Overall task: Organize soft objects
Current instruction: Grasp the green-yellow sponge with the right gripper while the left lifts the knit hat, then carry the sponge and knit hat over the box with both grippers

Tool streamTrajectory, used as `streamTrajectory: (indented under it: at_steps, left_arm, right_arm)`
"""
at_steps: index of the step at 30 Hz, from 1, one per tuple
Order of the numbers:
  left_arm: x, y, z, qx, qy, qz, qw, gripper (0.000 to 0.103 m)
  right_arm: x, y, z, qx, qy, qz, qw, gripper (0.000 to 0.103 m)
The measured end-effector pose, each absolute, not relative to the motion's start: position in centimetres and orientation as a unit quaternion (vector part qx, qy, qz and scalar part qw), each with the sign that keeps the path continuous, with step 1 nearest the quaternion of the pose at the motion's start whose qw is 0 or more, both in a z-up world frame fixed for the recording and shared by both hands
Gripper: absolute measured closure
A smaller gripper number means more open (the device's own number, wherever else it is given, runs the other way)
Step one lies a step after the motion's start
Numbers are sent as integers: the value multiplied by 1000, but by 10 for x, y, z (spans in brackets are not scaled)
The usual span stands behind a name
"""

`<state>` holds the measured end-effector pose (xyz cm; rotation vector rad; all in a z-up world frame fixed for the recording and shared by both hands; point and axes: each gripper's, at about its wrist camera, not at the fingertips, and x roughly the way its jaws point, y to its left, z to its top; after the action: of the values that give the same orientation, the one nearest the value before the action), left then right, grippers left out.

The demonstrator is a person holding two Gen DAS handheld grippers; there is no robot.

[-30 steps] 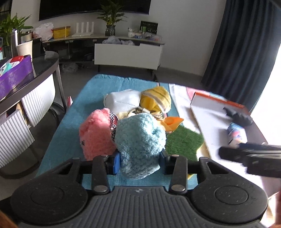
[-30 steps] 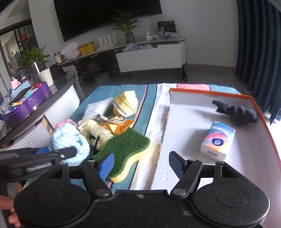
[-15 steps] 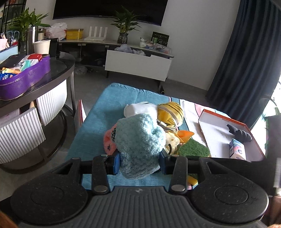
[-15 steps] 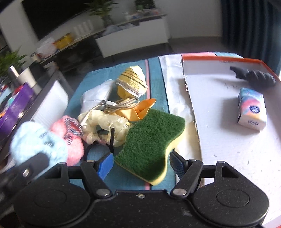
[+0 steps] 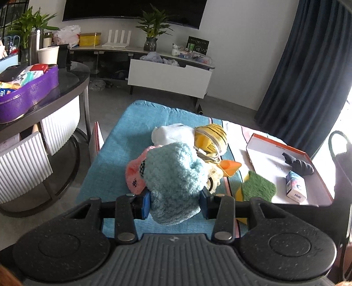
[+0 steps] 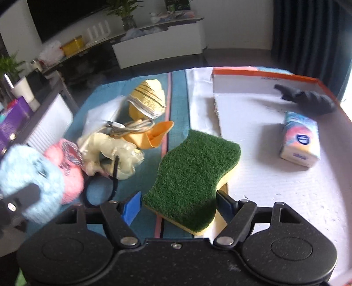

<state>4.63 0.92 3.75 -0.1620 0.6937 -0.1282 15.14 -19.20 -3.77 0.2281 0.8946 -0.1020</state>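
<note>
Left tool point(image 5: 175, 203) clamped on fluffy blue plush point(image 5: 176, 182), squashy and light; right tool point(image 6: 178, 205) spread wide around green sponge point(image 6: 193, 173), best pinched across its springy waist.

Background only. Dark screen point(image 5: 134, 11) on far white wall. Long low shelf below carries potted plant point(image 5: 151, 28), yellow box point(image 5: 89, 39), white router point(image 5: 116, 39). White cabinet point(image 5: 169, 78) stands under the shelf. Left: round dark side table point(image 5: 44, 99) holding purple tray point(image 5: 28, 92) of packets and a white cup point(image 5: 48, 54). Navy curtain point(image 5: 308, 72) hangs at right.
</note>
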Motion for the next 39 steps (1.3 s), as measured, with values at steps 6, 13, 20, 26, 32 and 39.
streamTrajectory:
  at_steps: [6,13,20,26,32,39]
  left_arm:
    - [44,1,38,-72,341,-67,935,60]
    - [45,-15,43,-67,337,-81,935,60]
    - [46,-39,45,-57,336,-107,934,60]
    - [48,-61,47,-46,333,-132,933,60]
    - [49,-85,50,-37,329,-154,931,60]
    - [53,-109,51,-24,329,-176,927,60]
  right_arm:
    - [154,-191,-36,79,428,-22,900,18]
    - [134,-201,-7,63,385,-6,921,18]
    - [111,-224,11,54,369,-5,928,18]
    - [94,-244,22,49,359,-12,932,18]
    - [81,-265,29,50,352,-22,934,18]
    - [71,-287,33,55,344,-38,937,18]
